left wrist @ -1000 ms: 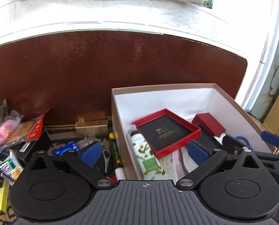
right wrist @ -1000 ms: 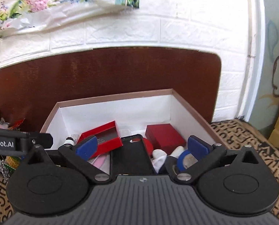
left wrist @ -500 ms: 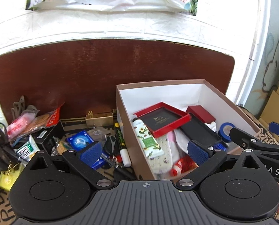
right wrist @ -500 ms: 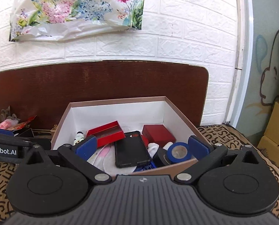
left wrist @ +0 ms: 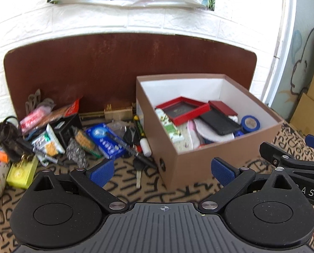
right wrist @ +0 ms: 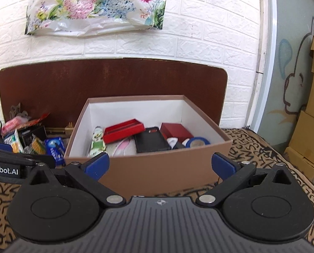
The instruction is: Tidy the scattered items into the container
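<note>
Left gripper (left wrist: 162,171): hovering with blue pads spread wide apart, gripping nothing, near the box's front left corner.
Right gripper (right wrist: 160,165): hovering with pads apart and empty, facing the box's front wall.
Brown cardboard box (right wrist: 161,168): sitting on the patterned cloth (left wrist: 123,181), holding a red tray (left wrist: 183,110), black phone case (left wrist: 218,121) and blue tape roll (left wrist: 250,123).
Scattered items (left wrist: 77,136): lying in a heap just left of the box, including a blue packet (left wrist: 105,139) and a key (left wrist: 138,171).

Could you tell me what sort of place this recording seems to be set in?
Probably a home room or storeroom. A patterned cloth covers the surface, a white brick-textured wall stands behind a brown board, and stacked cardboard cartons sit at the right.
</note>
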The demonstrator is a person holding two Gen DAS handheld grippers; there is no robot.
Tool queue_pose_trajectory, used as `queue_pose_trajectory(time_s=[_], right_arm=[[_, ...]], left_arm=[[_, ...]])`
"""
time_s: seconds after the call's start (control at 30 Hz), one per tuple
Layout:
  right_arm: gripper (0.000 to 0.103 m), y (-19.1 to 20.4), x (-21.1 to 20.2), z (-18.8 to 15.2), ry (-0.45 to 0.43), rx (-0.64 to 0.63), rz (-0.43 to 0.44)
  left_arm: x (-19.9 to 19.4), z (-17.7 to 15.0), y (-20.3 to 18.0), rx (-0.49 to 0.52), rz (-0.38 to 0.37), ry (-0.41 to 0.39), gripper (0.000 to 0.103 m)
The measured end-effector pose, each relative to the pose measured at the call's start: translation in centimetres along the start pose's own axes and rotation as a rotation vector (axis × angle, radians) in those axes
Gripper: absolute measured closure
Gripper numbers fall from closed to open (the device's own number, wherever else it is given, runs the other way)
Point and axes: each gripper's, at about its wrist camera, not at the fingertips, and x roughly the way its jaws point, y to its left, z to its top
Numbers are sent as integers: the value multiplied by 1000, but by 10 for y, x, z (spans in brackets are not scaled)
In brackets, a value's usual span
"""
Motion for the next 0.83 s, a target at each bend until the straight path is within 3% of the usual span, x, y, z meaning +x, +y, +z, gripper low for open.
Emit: queue_pose_trajectory(time_s=[0.23,0.43,0.83], right_arm=[[0,1,-25,-16,20,-28,0],[0,-2,-42,-24,20,-59,-33],[0,-14,-48,-33,32,-31,-52]], left_arm=[[-20,-21,-8,21,4,2,0],[-36,-28,-21,42,-39,-15,0],[-38,-32,-32,60,-61,3,0]])
